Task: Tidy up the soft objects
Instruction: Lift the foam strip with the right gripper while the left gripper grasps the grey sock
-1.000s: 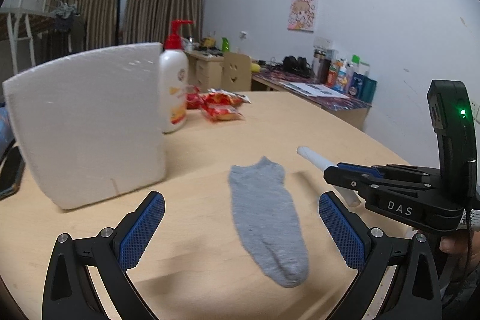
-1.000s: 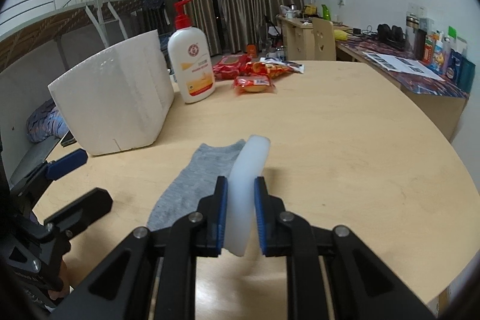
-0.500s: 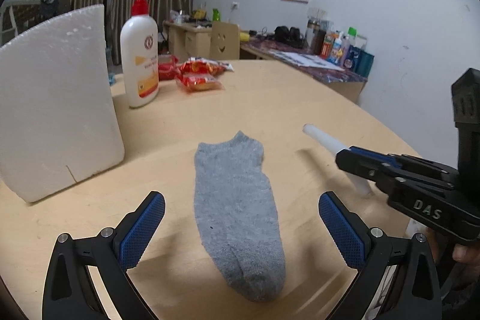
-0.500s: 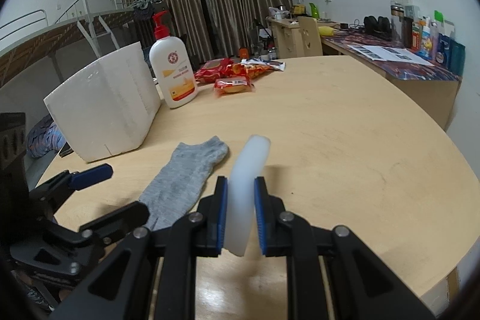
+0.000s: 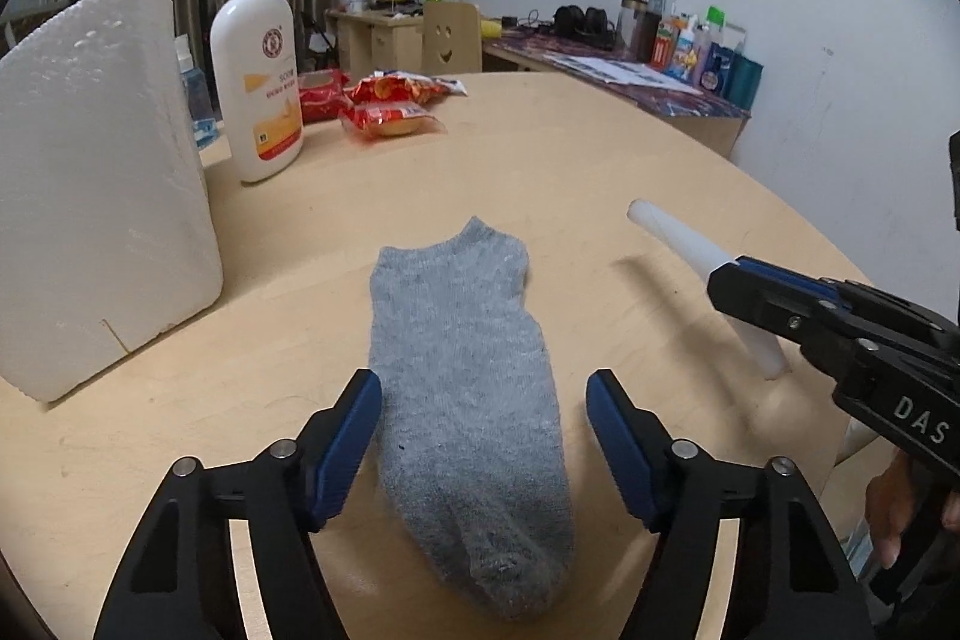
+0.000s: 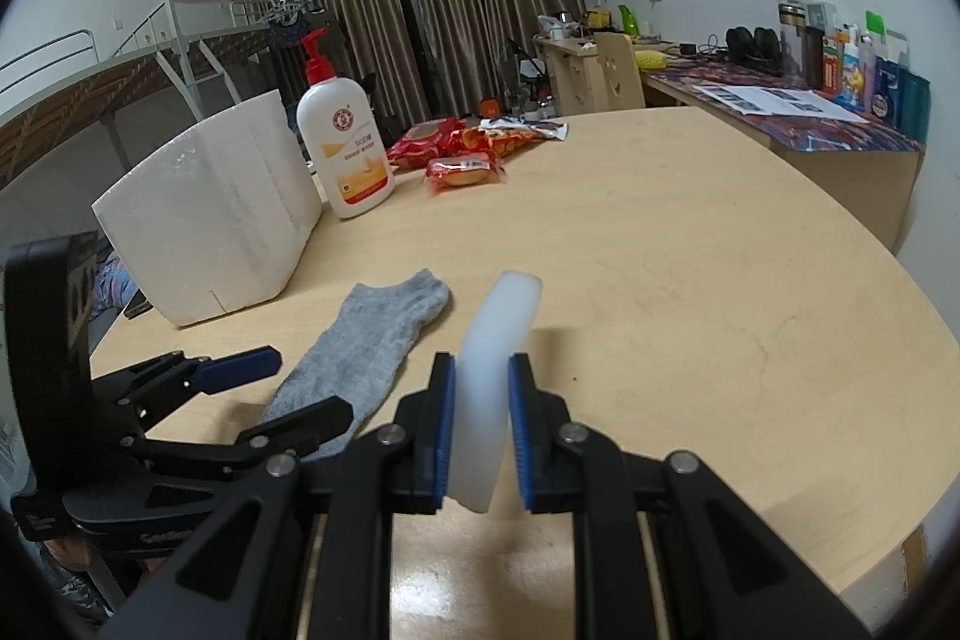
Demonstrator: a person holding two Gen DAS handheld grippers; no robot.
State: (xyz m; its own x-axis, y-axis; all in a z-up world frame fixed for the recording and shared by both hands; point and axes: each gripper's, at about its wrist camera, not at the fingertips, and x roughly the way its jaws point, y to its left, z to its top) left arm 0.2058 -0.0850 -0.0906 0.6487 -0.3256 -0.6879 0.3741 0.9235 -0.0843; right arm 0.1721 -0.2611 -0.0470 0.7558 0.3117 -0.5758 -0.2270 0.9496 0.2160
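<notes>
Grey sock (image 5: 468, 388) lying flat on the wooden tabletop (image 5: 600, 172), toe end nearest the left wrist camera, cuff pointing away toward the lotion bottle (image 5: 258, 70). Left gripper (image 5: 483, 436) positioned over the toe half, blue fingers (image 5: 348, 451) standing either side of the sock, part open and just now closing in; pads not seen pressing the fabric. Right gripper (image 6: 480, 430) clamped narrowly on a white, curved foam-like strip (image 6: 495, 358), pads pressing both faces, strip projecting forward beyond the fingertips and also showing below them. In the left wrist view, same strip seen to the right of the sock, apart from it. White foam box (image 5: 90, 184) standing left of the sock, near but not touching. Red snack packets (image 5: 390, 112) beside the bottle, well beyond the sock. Part of a hand (image 5: 888, 508) visible under the right gripper's body.
</notes>
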